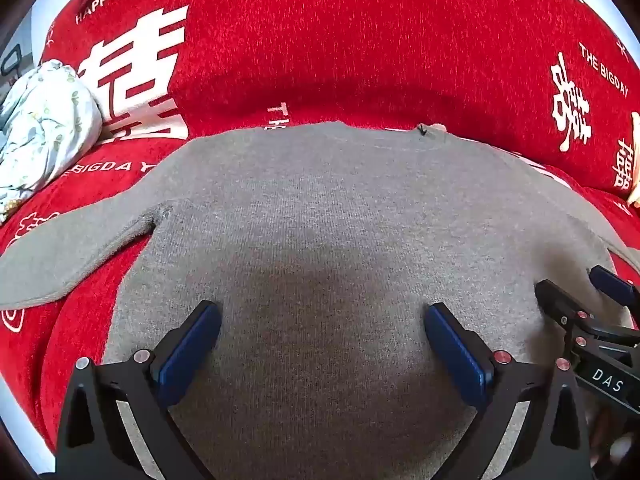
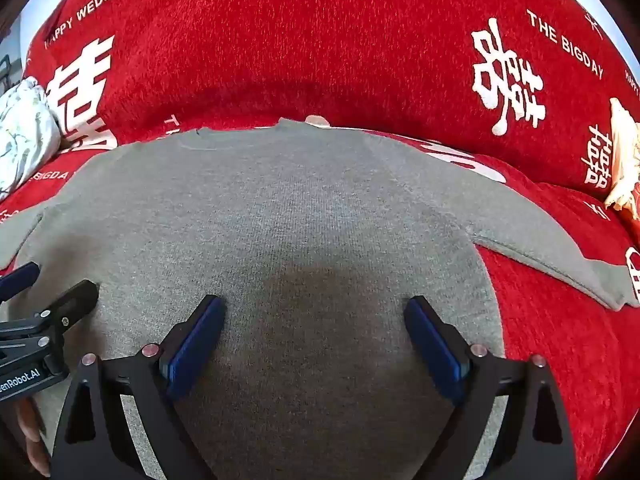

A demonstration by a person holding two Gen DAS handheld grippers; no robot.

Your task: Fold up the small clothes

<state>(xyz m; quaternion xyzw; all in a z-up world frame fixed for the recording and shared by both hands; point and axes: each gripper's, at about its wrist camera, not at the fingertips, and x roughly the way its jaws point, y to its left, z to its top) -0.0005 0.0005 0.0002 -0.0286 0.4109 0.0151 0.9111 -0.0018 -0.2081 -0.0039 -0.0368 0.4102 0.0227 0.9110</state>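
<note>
A small grey knit sweater (image 1: pixel 320 208) lies spread flat on a red sofa cover (image 1: pixel 320 40), neckline at the far side, one sleeve (image 1: pixel 72 252) stretched out to the left. The right wrist view shows the same sweater (image 2: pixel 280 208) with its other sleeve (image 2: pixel 560 256) out to the right. My left gripper (image 1: pixel 322 316) hovers over the sweater's lower body, open, nothing between its blue pads (image 1: pixel 192 352). My right gripper (image 2: pixel 316 312) is open too, above the same cloth just beside the left one. Each gripper appears at the edge of the other's view.
A crumpled pale floral garment (image 1: pixel 44 128) lies at the far left on the sofa. A cream and orange cloth (image 2: pixel 624 160) sits at the right edge. The sofa back rises behind the sweater, printed with white characters and lettering. Part of a hand (image 2: pixel 32 440) shows at lower left.
</note>
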